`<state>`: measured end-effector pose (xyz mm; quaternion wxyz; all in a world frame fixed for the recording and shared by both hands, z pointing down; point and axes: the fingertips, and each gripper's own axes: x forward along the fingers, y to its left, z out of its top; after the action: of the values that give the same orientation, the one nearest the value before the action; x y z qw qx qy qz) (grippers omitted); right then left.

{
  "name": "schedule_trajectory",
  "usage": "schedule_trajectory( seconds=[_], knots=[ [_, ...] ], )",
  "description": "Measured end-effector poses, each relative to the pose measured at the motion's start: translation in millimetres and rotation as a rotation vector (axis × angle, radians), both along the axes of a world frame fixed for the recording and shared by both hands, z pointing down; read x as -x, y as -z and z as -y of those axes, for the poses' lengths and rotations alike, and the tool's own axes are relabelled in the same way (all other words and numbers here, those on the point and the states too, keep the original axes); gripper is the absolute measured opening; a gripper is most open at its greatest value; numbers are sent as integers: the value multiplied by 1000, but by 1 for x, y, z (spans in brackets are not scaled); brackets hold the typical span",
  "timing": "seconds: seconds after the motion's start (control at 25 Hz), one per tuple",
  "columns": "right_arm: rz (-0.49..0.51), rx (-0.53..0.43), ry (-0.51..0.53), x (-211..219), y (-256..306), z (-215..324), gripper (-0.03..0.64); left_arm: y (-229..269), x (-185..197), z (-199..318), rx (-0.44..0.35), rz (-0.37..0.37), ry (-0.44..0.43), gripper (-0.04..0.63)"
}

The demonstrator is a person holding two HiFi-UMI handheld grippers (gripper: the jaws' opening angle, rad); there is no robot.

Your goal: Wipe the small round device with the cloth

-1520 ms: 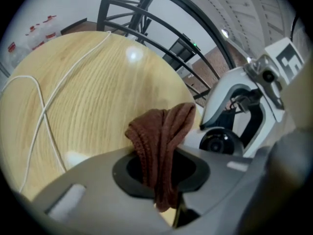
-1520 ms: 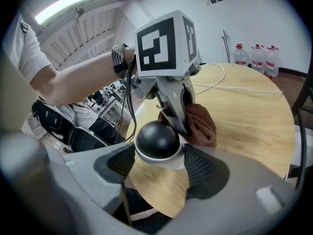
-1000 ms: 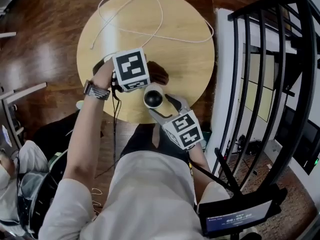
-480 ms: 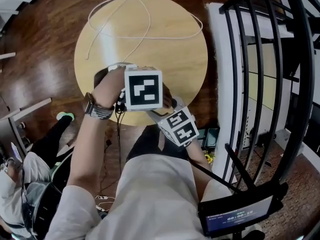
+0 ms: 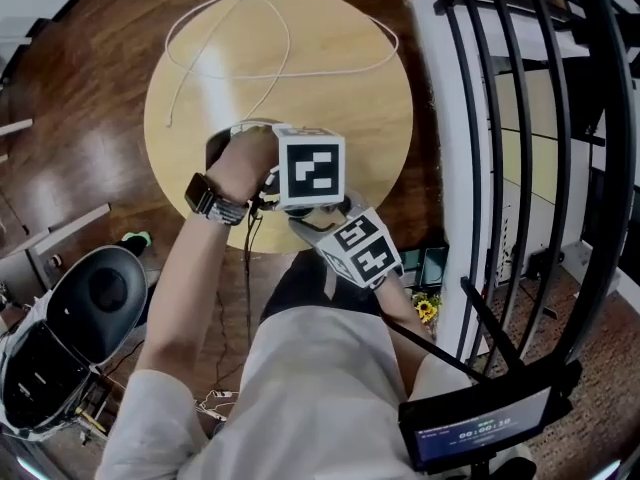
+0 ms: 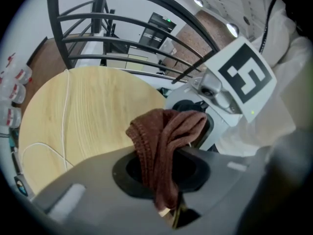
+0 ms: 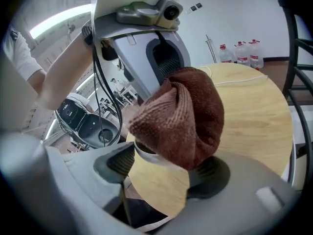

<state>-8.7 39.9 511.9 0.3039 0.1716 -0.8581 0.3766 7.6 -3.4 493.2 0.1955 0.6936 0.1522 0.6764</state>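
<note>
Left gripper: the left gripper (image 6: 164, 168) has its jaws pressed together on the brown cloth (image 6: 164, 141), which hangs out in front of them in a folded bunch.
Right gripper: the right gripper (image 7: 164, 173) has its jaws narrow around the small round device (image 7: 145, 156) and holds it just above the near edge of the surface (image 6: 93, 116).
Where the device is: it sits between the jaws of the right gripper and directly under the cloth. In the right gripper view only a pale curved rim of it shows below the bunch.
What has changed: one second ago the device was plain to see from above, held by the right gripper with the left gripper beside it. Now the left gripper has come across over it; its marker cube hides the device in the head view, and the cloth lies on top of the device.
Meaning for the task: I judge that cloth and device are now in contact, so the wiping is at its beginning or just under way.
Also there: a white cable (image 6: 65, 116) lies looped on the surface, well beyond both grippers.
</note>
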Motion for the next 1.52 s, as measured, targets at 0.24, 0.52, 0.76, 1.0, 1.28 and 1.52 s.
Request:
schedule_trajectory(
  seconds=[0.24, 0.52, 0.76, 1.0, 1.28, 1.52],
  knots=[
    [31, 16, -7, -4, -1, -10, 331, -22, -15, -6, 62, 7, 7, 74],
    [54, 72, -48, 0, 0, -12, 345, -51, -11, -6, 116, 31, 55, 72],
    [57, 73, -66, 3, 2, -8, 345, -79, 0, 7, 101, 53, 148, 72],
    [0, 46, -27, -5, -2, -4, 345, -84, 6, 27, 23, -73, 414, 74],
    [3, -121, 128, -12, 12, 14, 345, -17, 57, 51, -80, -414, 1074, 75],
    [-55, -257, 555, -14, 18, 13, 345, 27, 65, 11, 93, -720, 1388, 75]
  ],
)
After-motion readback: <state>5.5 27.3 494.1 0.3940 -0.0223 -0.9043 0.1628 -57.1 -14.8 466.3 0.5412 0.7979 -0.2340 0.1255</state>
